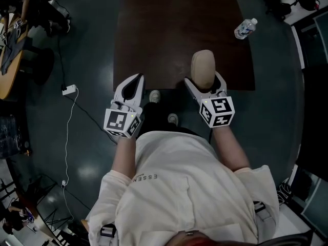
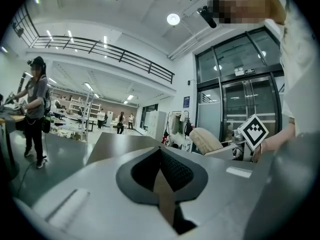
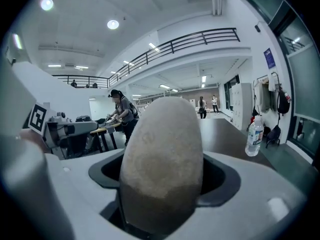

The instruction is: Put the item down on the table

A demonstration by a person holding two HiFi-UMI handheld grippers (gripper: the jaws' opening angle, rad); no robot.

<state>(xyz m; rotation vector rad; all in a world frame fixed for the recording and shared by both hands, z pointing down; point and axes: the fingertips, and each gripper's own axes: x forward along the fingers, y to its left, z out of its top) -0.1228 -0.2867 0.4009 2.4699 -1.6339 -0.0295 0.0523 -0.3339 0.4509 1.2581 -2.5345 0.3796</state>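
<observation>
Over the near edge of the bench [image 1: 154, 35], the right tongs [image 1: 205, 82] have a firm grip on the item [image 1: 203, 65], a beige, egg-shaped lump. Its near end is pinched between the two jaws and the rounded far end sticks well out beyond them. The long axis runs along the jaws, pointing away from the person toward the far end of the bench. In the right gripper view it fills the gap between the jaws and rises up and away. Whether it touches the dark bench top, I cannot tell from here.

Across on the left, the left tongs [image 1: 133, 82] sit at the bench's near left corner, well apart from the item. The jaws are pressed together with nothing between them, and they point the same way, toward the far end.

Far right, a bottle [image 1: 245, 28] stands at the bench's right edge, well clear of both tongs.
</observation>
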